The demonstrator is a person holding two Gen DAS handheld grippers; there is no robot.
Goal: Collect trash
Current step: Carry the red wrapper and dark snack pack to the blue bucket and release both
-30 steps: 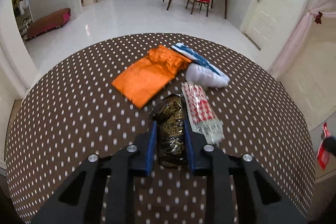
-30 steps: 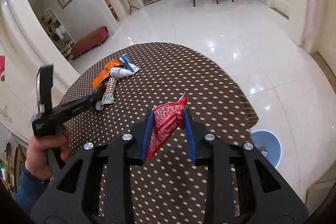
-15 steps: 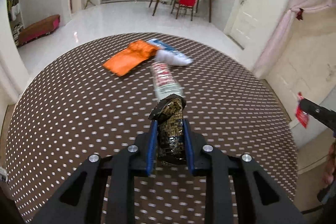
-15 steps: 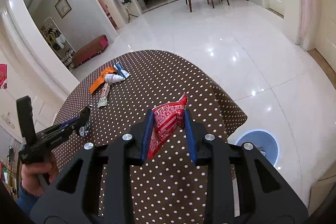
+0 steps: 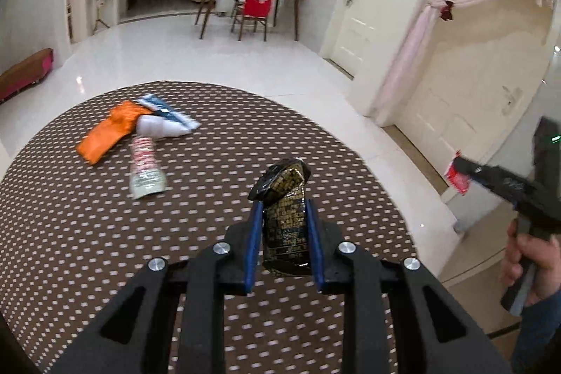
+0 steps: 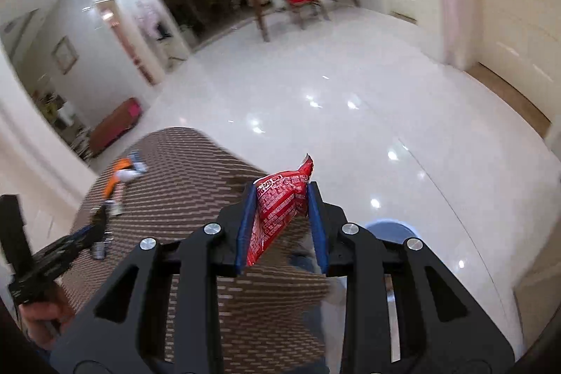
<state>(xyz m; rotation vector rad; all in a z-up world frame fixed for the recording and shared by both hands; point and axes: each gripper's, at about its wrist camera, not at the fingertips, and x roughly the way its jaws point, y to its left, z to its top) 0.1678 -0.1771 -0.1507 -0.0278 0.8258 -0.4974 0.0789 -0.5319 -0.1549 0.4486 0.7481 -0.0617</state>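
My left gripper [image 5: 283,209] is shut on a black and gold wrapper [image 5: 285,219] and holds it above the round brown dotted table [image 5: 70,233]. My right gripper [image 6: 280,195] is shut on a red snack packet [image 6: 277,205] and holds it past the table's right edge. A blue bin [image 6: 389,230] stands on the floor just right of it, partly hidden by the fingers. On the table's far side lie an orange packet [image 5: 108,132], a white and blue packet [image 5: 163,123] and a red and white wrapper [image 5: 145,165].
The right gripper with its packet [image 5: 455,179] also shows at the right of the left wrist view, beyond the table edge. White tiled floor [image 6: 350,93] surrounds the table. A door and a pink curtain [image 5: 420,41] stand to the right.
Both grippers have swung right with their wrappers. The right gripper has passed the table edge towards the blue bin. The pile of wrappers now lies further left and away.
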